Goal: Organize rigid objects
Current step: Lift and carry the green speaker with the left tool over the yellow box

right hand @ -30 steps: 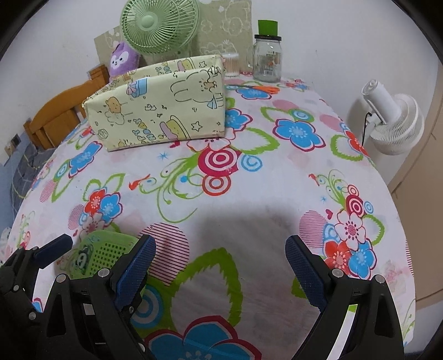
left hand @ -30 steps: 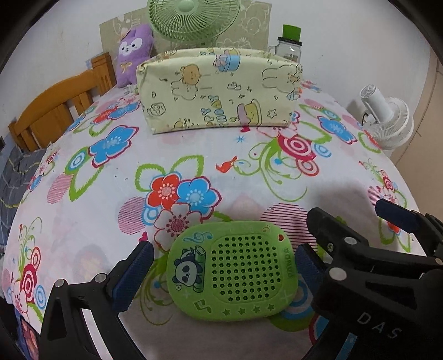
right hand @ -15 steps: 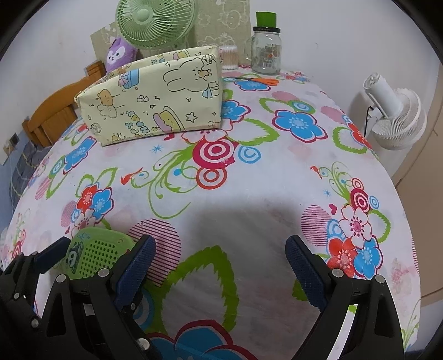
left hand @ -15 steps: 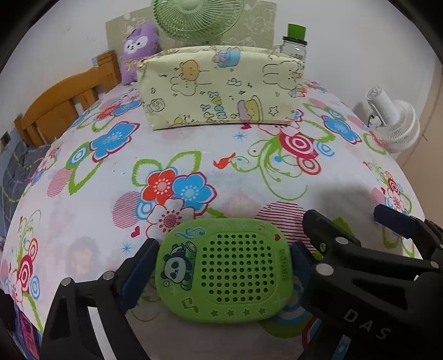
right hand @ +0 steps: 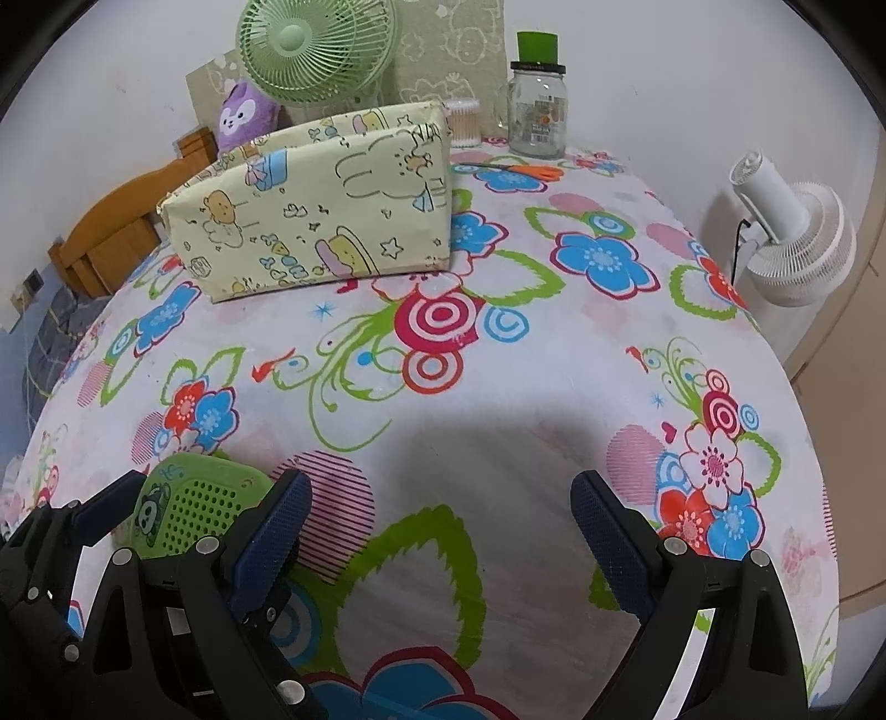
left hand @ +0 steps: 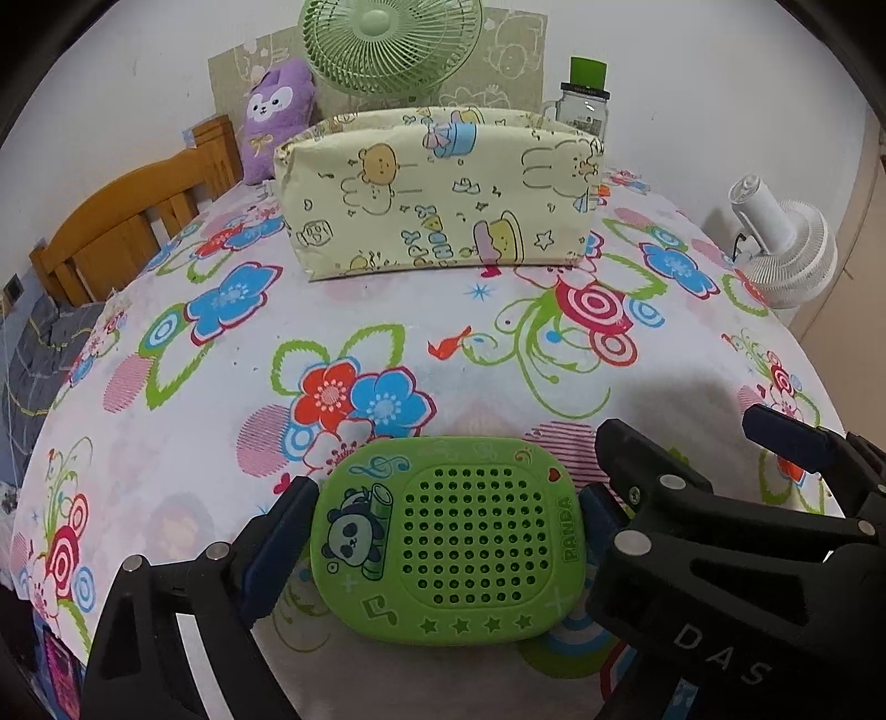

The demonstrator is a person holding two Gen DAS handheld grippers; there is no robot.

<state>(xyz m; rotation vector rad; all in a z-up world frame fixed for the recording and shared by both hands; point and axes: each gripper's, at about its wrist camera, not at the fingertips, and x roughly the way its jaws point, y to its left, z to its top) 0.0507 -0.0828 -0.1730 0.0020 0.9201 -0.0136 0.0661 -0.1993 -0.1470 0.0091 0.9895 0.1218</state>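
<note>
A green perforated case with a panda print (left hand: 443, 543) sits low over the flowered tablecloth (left hand: 221, 387) near its front edge. My left gripper (left hand: 443, 526) has its blue pads (left hand: 282, 531) pressed against the case's two short sides. The right wrist view shows the same case (right hand: 194, 509) at the lower left, between the left gripper's fingers. My right gripper (right hand: 440, 520) stands open just to the right, with only cloth between its fingers. A pale yellow cartoon-print pouch (left hand: 437, 194) stands upright at the back of the table.
Behind the pouch are a green fan (left hand: 387, 39), a purple plush toy (left hand: 277, 111) and a green-lidded glass jar (right hand: 537, 111). Orange scissors (right hand: 531, 169) lie near the jar. A white fan (right hand: 786, 238) stands off the right edge, a wooden chair (left hand: 122, 232) at the left.
The left gripper's jaws have closed in from either side of the green case until the pads touch it. The right gripper has stayed open and still.
</note>
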